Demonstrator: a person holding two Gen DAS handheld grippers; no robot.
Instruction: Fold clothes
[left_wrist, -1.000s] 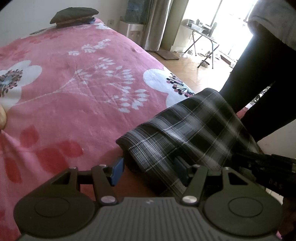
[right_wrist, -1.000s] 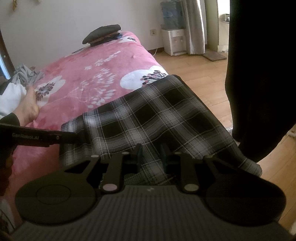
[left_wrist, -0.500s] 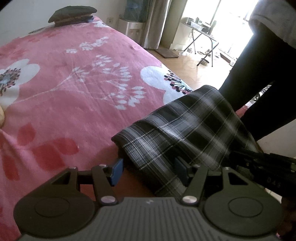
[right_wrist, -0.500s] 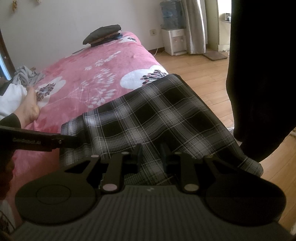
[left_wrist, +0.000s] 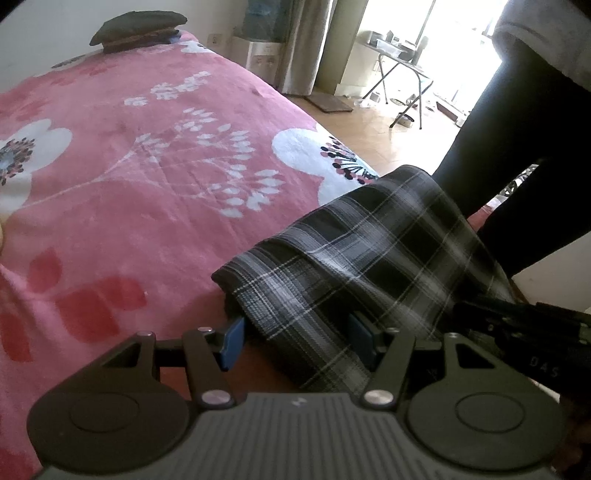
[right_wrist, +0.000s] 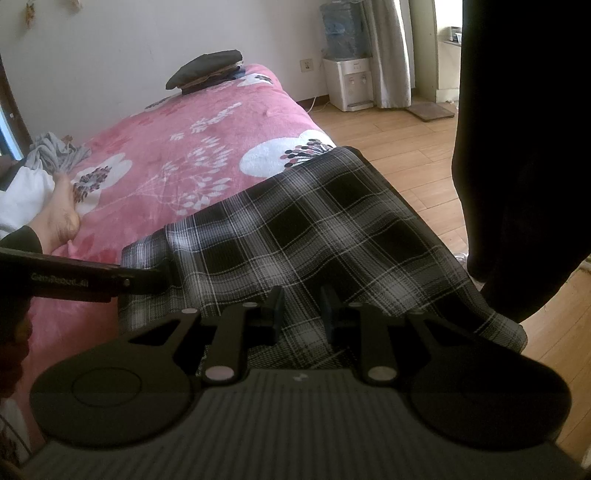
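Two grippers meet over one plaid garment (right_wrist: 295, 236) that we have lying on the near corner of the pink flowered blanket (left_wrist: 129, 206), its far end hanging over the bed's edge toward the wooden floor (right_wrist: 406, 125). Our left gripper (left_wrist: 299, 341) stands with its blue pads (left_wrist: 232, 341) well apart, and the garment's folded near edge lies in the gap between them; the left pad looks clear of the cloth, the right one is partly covered by it, so we cannot tell whether anything is pinched. Our right gripper (right_wrist: 302, 314) has its fingers drawn narrow, low over the plaid cloth; whether cloth is caught between them we cannot tell. In the right wrist view the left gripper (right_wrist: 147, 275) reaches in from the side to the garment's left edge. A dark cushion (right_wrist: 205, 72) sits at the bed's far end; a bare foot (right_wrist: 61, 214) rests on the blanket; dark-trousered legs (left_wrist: 517, 147) stand beside the bed.
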